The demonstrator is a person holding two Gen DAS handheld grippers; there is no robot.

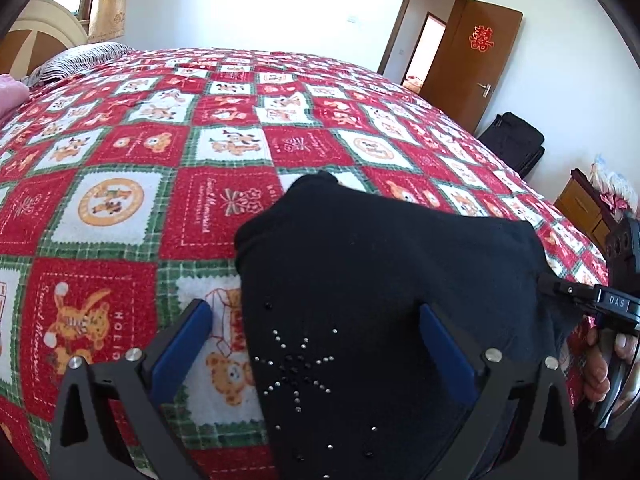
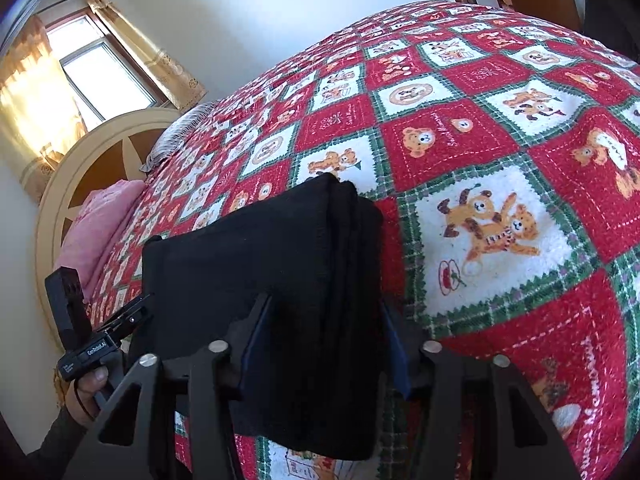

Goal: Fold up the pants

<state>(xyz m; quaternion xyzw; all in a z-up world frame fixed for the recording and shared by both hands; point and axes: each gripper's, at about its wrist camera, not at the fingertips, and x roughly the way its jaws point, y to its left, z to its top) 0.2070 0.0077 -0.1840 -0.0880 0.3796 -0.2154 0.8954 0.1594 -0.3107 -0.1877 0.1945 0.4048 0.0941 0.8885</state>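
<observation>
The black knit pants [image 1: 384,280], studded with a small starburst of rhinestones [image 1: 296,368], lie folded into a thick, compact bundle on the red, white and green patchwork bedspread [image 1: 140,160] with its teddy-bear squares. The bundle sits at the near part of the bed, directly ahead of both claws, so each can reach one side of it.

The left gripper [image 1: 316,340] has its blue-padded fingers [image 1: 182,344] spread wide. The left pad rests over bare bedspread to the left of the pants; the right pad lies over the black cloth. Nothing is pinched, so this claw is released, probably poised to square up the bundle's left edge.

The right gripper [image 2: 324,344] straddles the stacked layers at the bundle's right edge, where several folds show as parallel ridges just beyond its tips. Its blue pads [image 2: 256,344] sit on either side of the thick stack and appear to press against it, so I judge it clenched on the pants, though the dark cloth hides the exact contact. Holding the stacked edge this way would keep the layers from sliding apart.

The person's hand [image 1: 600,364] wraps the right claw's handle at the edge of the left view. The fold looks nearly complete.
</observation>
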